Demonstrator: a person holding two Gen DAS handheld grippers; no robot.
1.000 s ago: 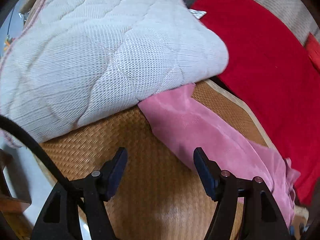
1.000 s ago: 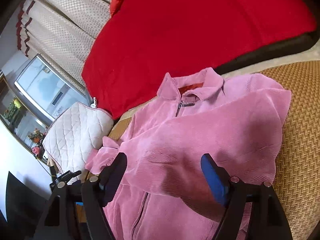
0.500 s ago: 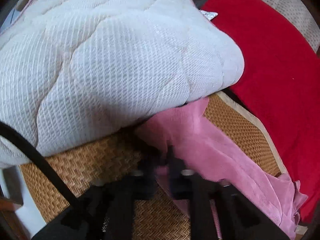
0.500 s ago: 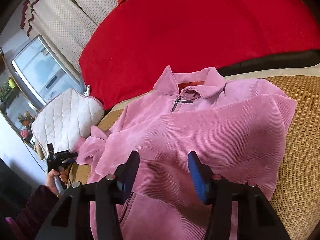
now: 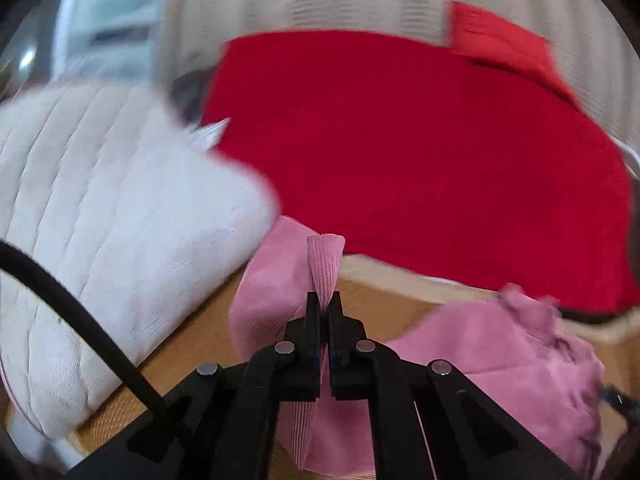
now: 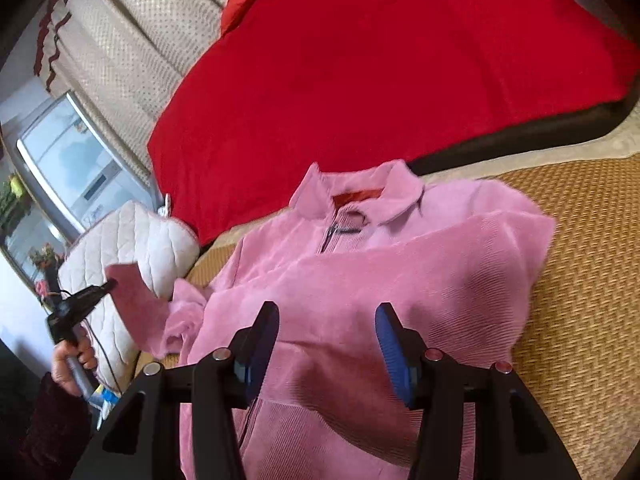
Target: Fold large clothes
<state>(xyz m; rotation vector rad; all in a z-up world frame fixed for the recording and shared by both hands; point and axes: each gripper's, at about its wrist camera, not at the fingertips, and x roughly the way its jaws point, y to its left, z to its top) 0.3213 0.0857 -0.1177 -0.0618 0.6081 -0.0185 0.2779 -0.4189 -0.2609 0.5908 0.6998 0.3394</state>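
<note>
A pink corduroy jacket (image 6: 400, 280) lies on a woven mat (image 6: 580, 280), collar toward the red blanket, one sleeve folded across its front. My left gripper (image 5: 324, 308) is shut on the cuff of the other sleeve (image 5: 324, 264) and holds it lifted off the mat. In the right wrist view the left gripper (image 6: 108, 284) shows at far left with the raised sleeve (image 6: 132, 300). My right gripper (image 6: 326, 332) is open and empty, just above the jacket's front.
A white quilted cushion (image 5: 100, 232) lies left of the sleeve, also in the right wrist view (image 6: 136, 240). A red blanket (image 5: 420, 160) covers the sofa behind the mat (image 5: 192, 344). A window (image 6: 68, 164) and beige curtains (image 6: 132, 52) are at the far left.
My left gripper went from open to shut on the sleeve cuff and has lifted it off the mat. My right gripper narrowed a little, then stayed open above the jacket.
</note>
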